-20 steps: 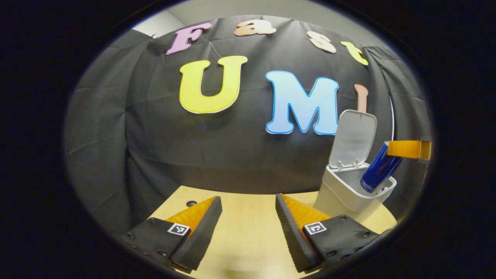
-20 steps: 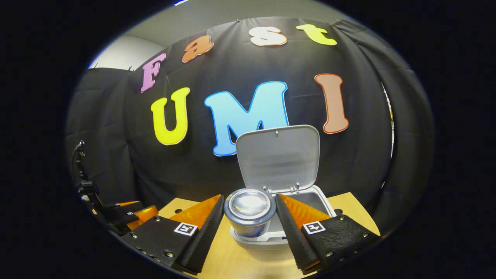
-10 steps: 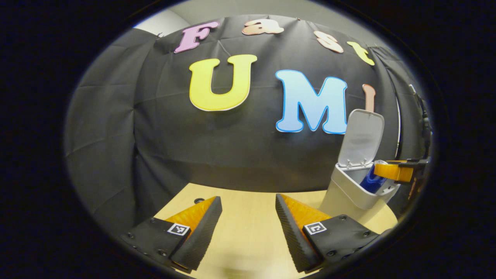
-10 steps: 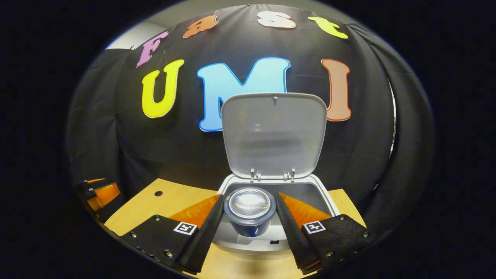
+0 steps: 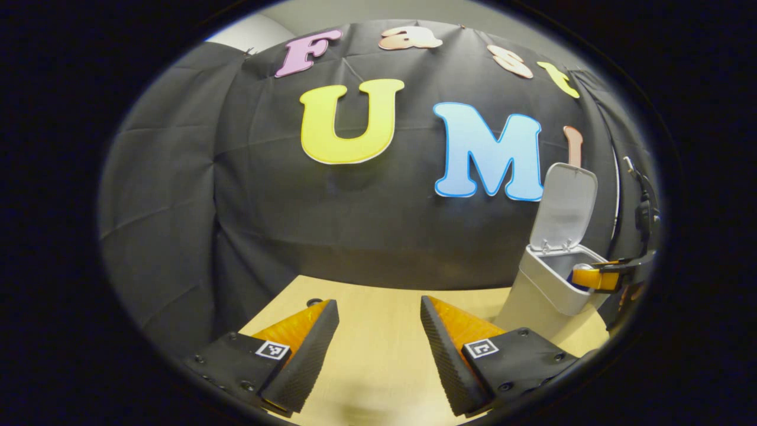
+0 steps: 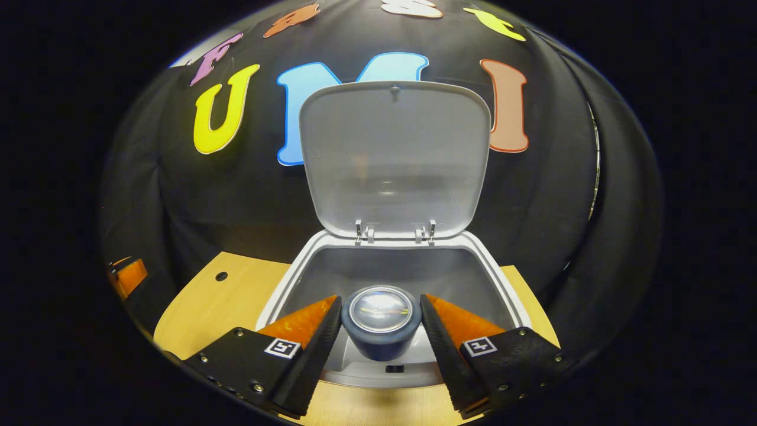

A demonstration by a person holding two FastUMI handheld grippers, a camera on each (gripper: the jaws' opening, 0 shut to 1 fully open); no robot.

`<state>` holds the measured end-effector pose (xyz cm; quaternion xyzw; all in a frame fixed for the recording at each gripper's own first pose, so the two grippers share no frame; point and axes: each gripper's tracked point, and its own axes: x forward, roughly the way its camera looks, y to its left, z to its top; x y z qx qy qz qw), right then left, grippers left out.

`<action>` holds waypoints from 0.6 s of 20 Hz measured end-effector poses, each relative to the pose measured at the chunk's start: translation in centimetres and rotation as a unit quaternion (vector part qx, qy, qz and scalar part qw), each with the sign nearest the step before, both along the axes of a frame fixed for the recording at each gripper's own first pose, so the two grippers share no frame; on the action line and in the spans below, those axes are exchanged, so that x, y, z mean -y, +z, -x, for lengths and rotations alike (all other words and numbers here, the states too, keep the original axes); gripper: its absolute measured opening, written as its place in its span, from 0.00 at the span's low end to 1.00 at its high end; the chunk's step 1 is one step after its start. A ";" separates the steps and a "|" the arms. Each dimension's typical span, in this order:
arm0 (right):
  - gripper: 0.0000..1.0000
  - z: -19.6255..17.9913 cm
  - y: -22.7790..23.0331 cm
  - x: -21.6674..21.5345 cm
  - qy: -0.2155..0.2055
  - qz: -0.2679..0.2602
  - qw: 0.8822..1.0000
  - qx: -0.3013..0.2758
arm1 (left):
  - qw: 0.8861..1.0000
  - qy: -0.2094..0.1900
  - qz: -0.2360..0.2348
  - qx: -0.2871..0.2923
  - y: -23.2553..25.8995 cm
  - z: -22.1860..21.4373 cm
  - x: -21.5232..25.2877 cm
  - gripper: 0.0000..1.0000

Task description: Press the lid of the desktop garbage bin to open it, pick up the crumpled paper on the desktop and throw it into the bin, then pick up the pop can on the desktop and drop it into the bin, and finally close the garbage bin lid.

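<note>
The white desktop bin [image 6: 507, 283] stands open, its lid [image 6: 393, 160] upright at the back. My right gripper [image 6: 379, 300] is shut on the blue pop can [image 6: 381, 331], which hangs end-on just inside the bin's front rim. In the left gripper view the bin [image 5: 544, 290] is at the far right with the lid [image 5: 565, 201] raised, the right gripper [image 5: 591, 278] reaches over its rim, and a sliver of the can [image 5: 578, 268] shows inside. My left gripper [image 5: 378, 305] is open above the table, with nothing between its fingers. The crumpled paper is hidden.
The light wooden table [image 5: 378, 355] carries the bin near its back right. A small round hole [image 6: 221, 276] lies in the tabletop left of the bin. Black cloth walls close in the back and sides. The left gripper [image 6: 127, 278] shows at the far left edge.
The right gripper has carried the can forward and down, from above the bin's front rim into its opening. The left gripper has drifted slightly left and stayed open.
</note>
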<state>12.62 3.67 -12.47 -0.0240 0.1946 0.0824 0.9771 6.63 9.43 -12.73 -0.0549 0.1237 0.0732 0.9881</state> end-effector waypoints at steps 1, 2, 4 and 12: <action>0.85 0.0 0.1 0.0 0.000 0.002 1.000 0.002 | 1.000 0.001 0.000 -0.001 -0.2 -0.1 0.0 0.92; 0.85 -0.1 0.2 0.0 0.000 0.002 1.000 0.004 | 1.000 0.000 0.001 -0.002 -0.3 -0.2 0.0 0.91; 0.85 0.0 0.1 0.2 -0.003 0.002 1.000 0.001 | 1.000 -0.001 0.003 -0.004 -0.4 -0.3 0.1 0.89; 0.85 0.4 1.6 0.6 -0.012 -0.009 1.000 0.011 | 1.000 -0.013 0.005 -0.004 -0.4 -0.6 0.9 0.92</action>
